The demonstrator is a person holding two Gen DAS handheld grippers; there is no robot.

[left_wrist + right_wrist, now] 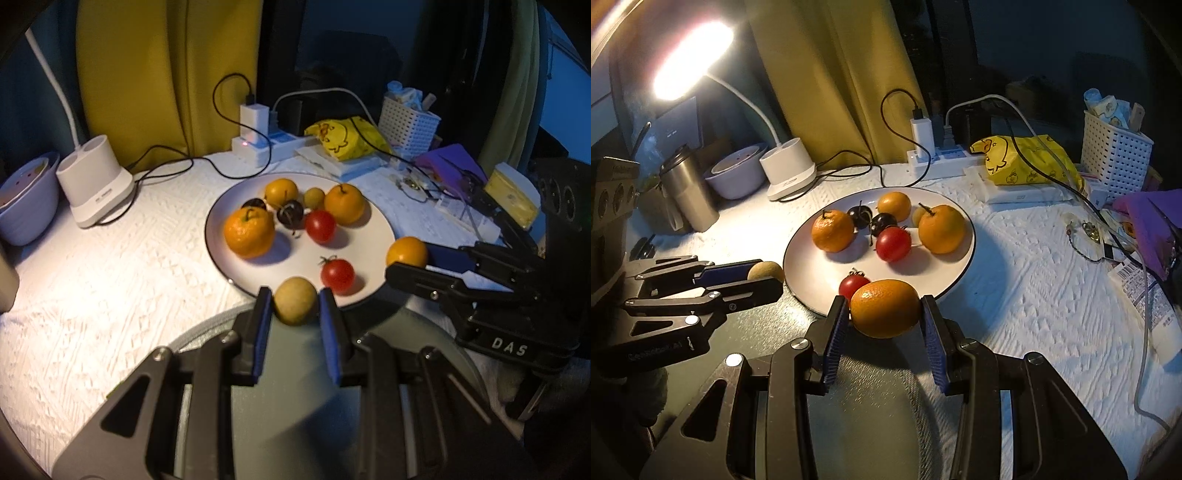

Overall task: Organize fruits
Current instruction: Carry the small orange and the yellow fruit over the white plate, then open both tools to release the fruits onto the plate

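Note:
A white plate with a dark rim holds several fruits: oranges, red tomatoes, dark cherries and a small yellow fruit. My left gripper is shut on a small tan round fruit at the plate's near edge. My right gripper is shut on an orange just beside the plate's near right rim. Beneath both grippers lies a grey-green round plate.
A white lamp base and a pale bowl stand at the left, with a steel tumbler beside them. A power strip, cables, a yellow bag, a white basket and purple clutter crowd the back right.

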